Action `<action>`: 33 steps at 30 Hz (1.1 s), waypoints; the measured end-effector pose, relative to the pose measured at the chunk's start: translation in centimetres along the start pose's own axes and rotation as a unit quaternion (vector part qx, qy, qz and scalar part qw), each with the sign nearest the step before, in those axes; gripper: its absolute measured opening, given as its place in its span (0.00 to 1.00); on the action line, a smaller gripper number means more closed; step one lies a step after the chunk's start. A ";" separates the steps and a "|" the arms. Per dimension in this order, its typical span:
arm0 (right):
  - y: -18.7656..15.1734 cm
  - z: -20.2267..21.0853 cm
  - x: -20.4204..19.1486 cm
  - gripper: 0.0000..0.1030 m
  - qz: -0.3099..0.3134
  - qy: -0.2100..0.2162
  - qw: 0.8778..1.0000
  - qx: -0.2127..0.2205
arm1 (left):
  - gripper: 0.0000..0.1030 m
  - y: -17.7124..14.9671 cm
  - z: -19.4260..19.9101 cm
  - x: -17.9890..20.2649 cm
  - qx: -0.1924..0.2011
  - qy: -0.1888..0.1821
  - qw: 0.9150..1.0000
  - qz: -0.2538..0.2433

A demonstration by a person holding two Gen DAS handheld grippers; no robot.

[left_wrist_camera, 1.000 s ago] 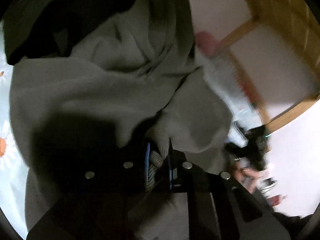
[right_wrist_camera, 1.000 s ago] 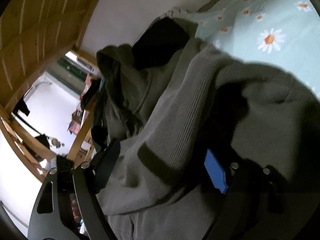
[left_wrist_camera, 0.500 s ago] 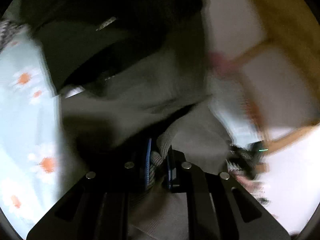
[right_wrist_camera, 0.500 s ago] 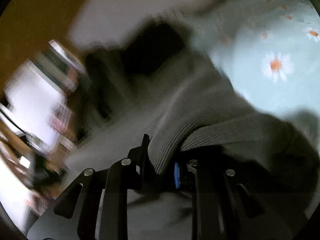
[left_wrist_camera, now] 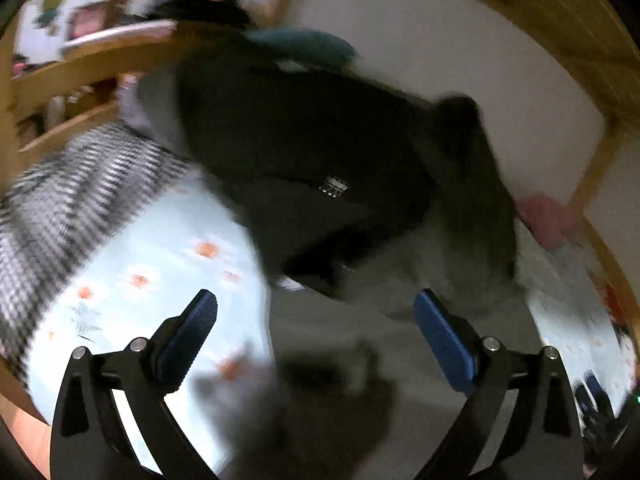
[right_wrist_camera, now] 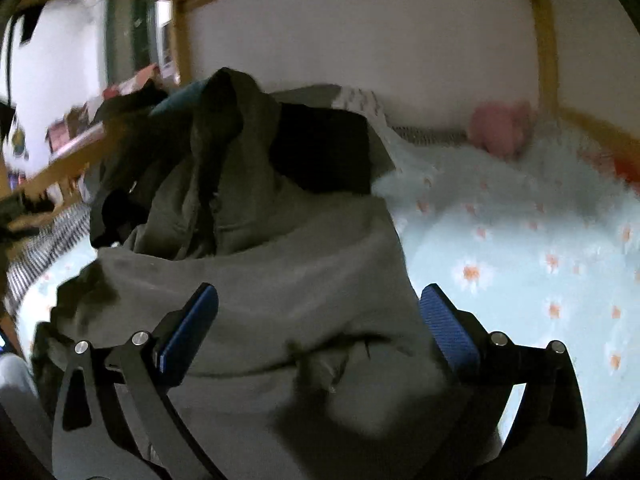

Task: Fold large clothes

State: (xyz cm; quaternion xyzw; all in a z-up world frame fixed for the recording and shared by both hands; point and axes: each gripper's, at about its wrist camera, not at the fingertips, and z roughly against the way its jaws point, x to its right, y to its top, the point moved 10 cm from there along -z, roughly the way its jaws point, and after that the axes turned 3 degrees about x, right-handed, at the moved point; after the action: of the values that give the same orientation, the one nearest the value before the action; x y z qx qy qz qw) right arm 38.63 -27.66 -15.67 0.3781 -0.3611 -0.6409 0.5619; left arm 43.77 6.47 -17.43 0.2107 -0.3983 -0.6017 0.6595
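While both sets of jaws are opening, neither presses on cloth. In the right wrist view the right hand-held gripper stands wide, its blue pads apart at lower left and lower right of the frame, with the grey knitted garment lying between and below them but free of the pads. That garment fills the lower centre, folded over itself, and runs up into a rumpled heap of olive-grey and black clothes at the middle of the frame. All of it rests on a bed sheet, pale blue with orange-centred daisies, which spreads over the right half. A pink soft thing sits at the upper right by the white wall, under a wooden bed frame.

The left wrist view is blurred. The left hand-held gripper is likewise spread wide, the grey garment showing dimly between its fingers at lower centre, a black garment beyond it, and a black-and-white striped cloth at the left edge.
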 end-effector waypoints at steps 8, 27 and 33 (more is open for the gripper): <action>-6.0 -10.4 -4.2 0.97 0.039 -0.043 0.985 -0.162 | 0.95 -10.9 -8.8 6.2 -0.104 0.063 0.987 -0.108; -7.7 -11.6 -4.3 0.97 0.079 -0.052 0.983 -0.156 | 0.96 -12.2 -10.2 7.1 -0.044 0.087 0.983 -0.153; -5.3 -10.5 -5.0 0.97 0.073 -0.009 0.988 -0.136 | 0.95 -10.9 -9.3 7.3 -0.088 0.063 0.982 -0.158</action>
State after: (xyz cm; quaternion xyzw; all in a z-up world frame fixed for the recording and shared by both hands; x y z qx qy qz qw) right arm 46.03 -22.51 -24.76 0.2648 -0.3024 -0.6446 0.6503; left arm 43.93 -4.50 -29.24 0.2495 -0.2631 -0.7164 0.5960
